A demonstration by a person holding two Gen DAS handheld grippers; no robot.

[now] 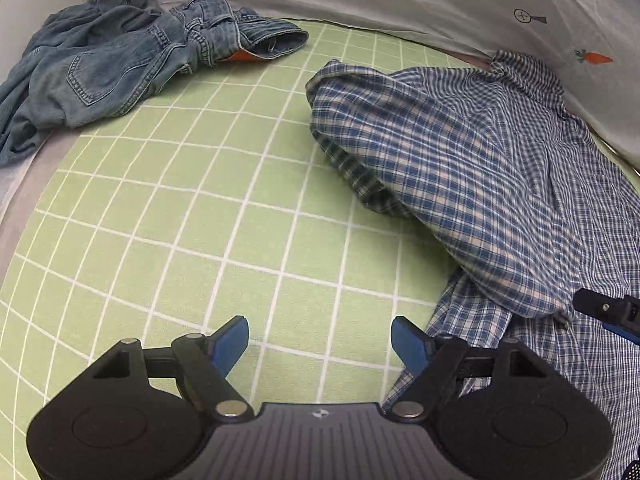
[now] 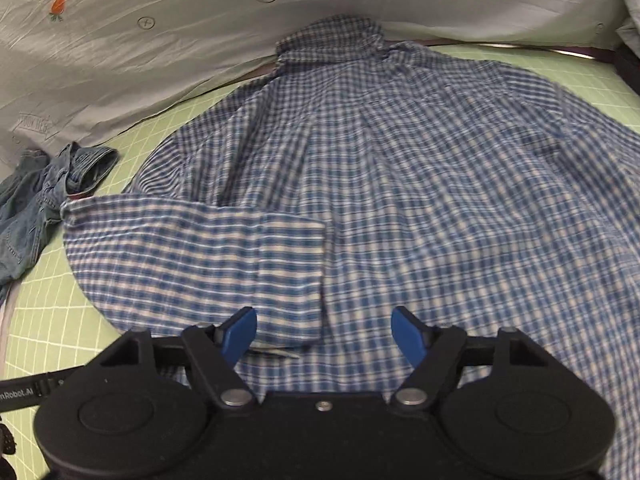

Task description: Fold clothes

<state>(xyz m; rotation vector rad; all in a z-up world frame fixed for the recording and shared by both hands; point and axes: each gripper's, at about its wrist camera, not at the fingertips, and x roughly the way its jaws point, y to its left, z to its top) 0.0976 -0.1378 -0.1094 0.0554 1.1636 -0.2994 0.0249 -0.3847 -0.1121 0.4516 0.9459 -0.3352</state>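
A blue and white checked shirt [image 2: 400, 160] lies spread on the green grid mat [image 1: 200, 200], collar toward the far wall. One sleeve [image 2: 192, 248] is folded across its body. My right gripper [image 2: 324, 332] is open and empty, hovering over the shirt's lower part beside the sleeve cuff. My left gripper [image 1: 320, 340] is open and empty over bare mat, just left of the shirt [image 1: 480, 168]. The right gripper's tip [image 1: 608, 312] shows at the right edge of the left wrist view.
Crumpled denim jeans [image 1: 112, 64] lie at the mat's far left corner, also in the right wrist view [image 2: 44, 200]. A pale grey sheet with carrot prints [image 2: 160, 40] rises behind the mat.
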